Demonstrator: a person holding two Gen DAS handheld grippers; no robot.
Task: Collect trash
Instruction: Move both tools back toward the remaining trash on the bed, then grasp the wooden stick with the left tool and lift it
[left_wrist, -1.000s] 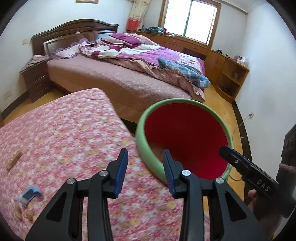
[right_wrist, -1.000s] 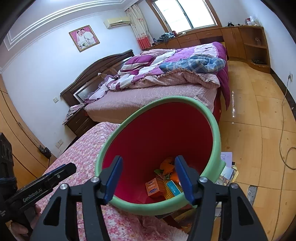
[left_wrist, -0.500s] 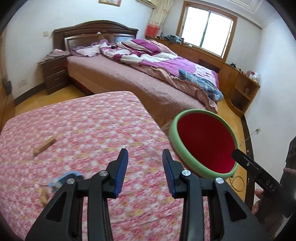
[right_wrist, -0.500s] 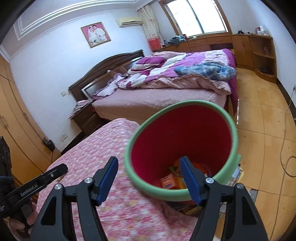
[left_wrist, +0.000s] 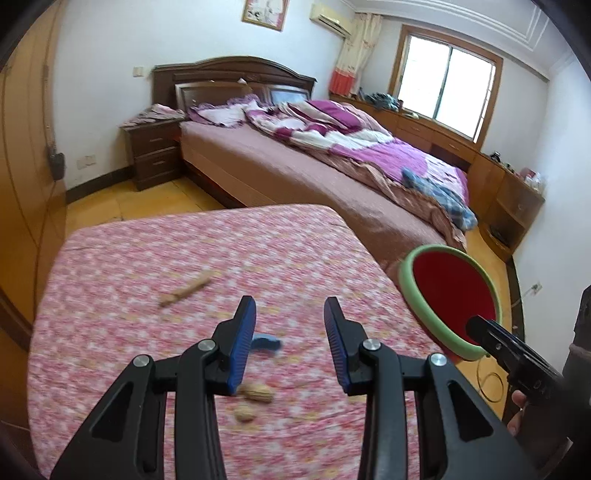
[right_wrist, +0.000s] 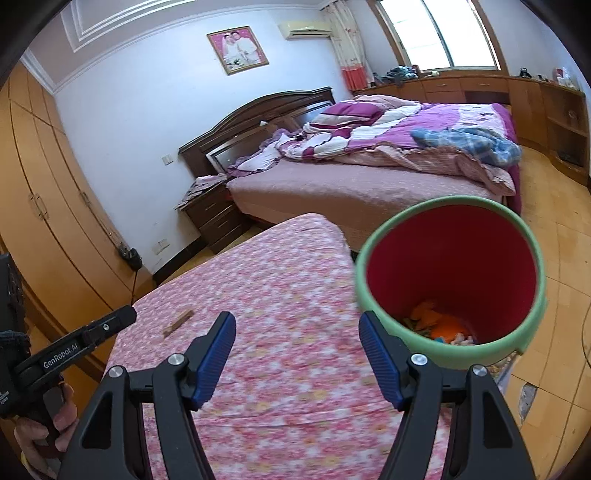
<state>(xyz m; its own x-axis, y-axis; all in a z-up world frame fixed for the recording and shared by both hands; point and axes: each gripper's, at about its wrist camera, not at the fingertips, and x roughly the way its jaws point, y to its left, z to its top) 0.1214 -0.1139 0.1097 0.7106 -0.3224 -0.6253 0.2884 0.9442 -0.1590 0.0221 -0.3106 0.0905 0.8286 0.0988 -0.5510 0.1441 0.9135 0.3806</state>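
While both grippers hang over the pink floral table, leftmost on the cloth lies a wooden stick. Next, the left gripper: jaws partly apart, nothing between them; a blue scrap and two peanut shells lie on the cloth below. Right gripper: jaws have just been opening, wide now, empty. Off the table's right edge stands the green-rimmed red bin, trash at its bottom. Behind: bed, nightstand. Nothing blocks the scraps.
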